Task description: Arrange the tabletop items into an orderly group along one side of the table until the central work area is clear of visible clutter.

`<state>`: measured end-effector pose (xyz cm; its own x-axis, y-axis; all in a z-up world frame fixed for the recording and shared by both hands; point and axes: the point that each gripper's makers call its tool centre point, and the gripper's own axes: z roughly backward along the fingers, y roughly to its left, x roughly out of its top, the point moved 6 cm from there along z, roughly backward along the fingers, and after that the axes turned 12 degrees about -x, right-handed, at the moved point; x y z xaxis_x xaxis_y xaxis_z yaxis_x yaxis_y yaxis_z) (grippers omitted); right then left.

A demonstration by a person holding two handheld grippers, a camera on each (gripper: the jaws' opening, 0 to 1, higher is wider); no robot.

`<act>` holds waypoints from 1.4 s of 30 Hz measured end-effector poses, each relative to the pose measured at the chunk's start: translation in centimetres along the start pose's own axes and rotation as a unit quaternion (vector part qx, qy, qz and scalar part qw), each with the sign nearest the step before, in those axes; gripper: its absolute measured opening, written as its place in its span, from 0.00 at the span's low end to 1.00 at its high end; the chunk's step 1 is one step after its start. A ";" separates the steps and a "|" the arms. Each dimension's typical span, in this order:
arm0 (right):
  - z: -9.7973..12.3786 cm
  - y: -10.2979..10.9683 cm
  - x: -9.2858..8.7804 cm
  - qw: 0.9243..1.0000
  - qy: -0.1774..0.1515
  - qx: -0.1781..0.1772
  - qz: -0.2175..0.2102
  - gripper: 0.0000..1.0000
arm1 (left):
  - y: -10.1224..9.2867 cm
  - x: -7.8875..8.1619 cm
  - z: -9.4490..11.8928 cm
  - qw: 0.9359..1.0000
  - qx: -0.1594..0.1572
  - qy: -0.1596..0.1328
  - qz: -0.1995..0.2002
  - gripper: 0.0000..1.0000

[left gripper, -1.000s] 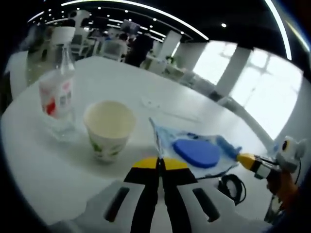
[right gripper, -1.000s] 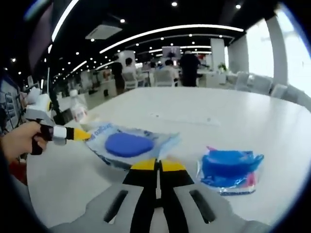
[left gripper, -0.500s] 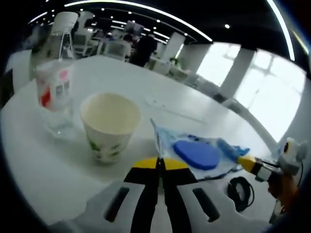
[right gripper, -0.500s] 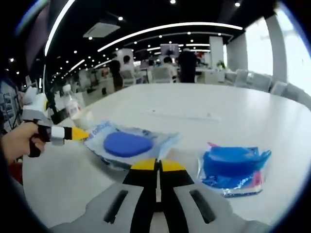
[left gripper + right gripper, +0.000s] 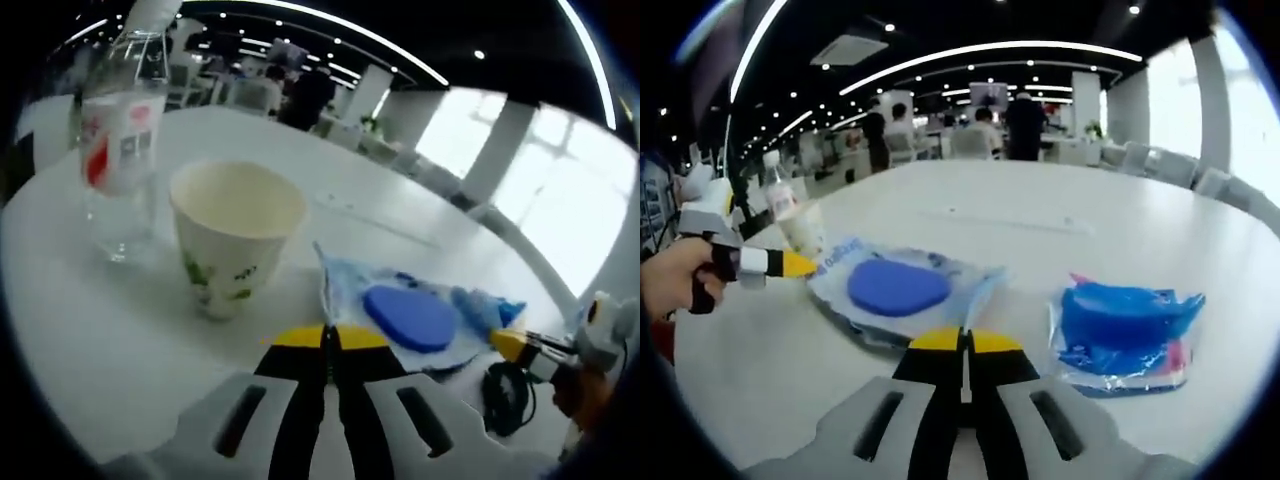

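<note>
Step in hand: both closed grippers, left gripper (image 5: 328, 340) and right gripper (image 5: 962, 343), pinch opposite edges of clear plastic pouch with blue oval pad (image 5: 898, 288); next, carry beside white paper cup (image 5: 236, 235) near worktop edge

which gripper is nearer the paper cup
Left. The left gripper is just beside the paper cup; the right gripper sits past the flat blue packet, on its far edge.
</note>
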<state>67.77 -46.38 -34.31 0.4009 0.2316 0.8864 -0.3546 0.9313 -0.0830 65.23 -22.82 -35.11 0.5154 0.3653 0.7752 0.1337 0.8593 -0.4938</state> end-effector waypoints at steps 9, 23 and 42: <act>-0.2 0.2 -0.5 0.999 0.003 -0.007 0.032 0.01 | 0.3 -0.4 0.0 1.000 0.007 -0.002 0.002 0.00; -0.3 0.4 -1.2 0.999 0.023 -0.020 0.039 0.01 | 0.8 -1.0 0.0 1.000 0.018 -0.007 0.011 0.01; -0.4 0.4 -0.7 0.999 0.042 -0.030 0.004 0.04 | 0.8 -0.5 0.0 1.000 0.014 -0.021 -0.004 0.03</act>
<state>67.75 -46.09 -35.15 0.4687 0.2602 0.8442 -0.3081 0.9438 -0.1199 65.11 -22.31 -35.93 0.4790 0.3723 0.7950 0.1140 0.8716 -0.4768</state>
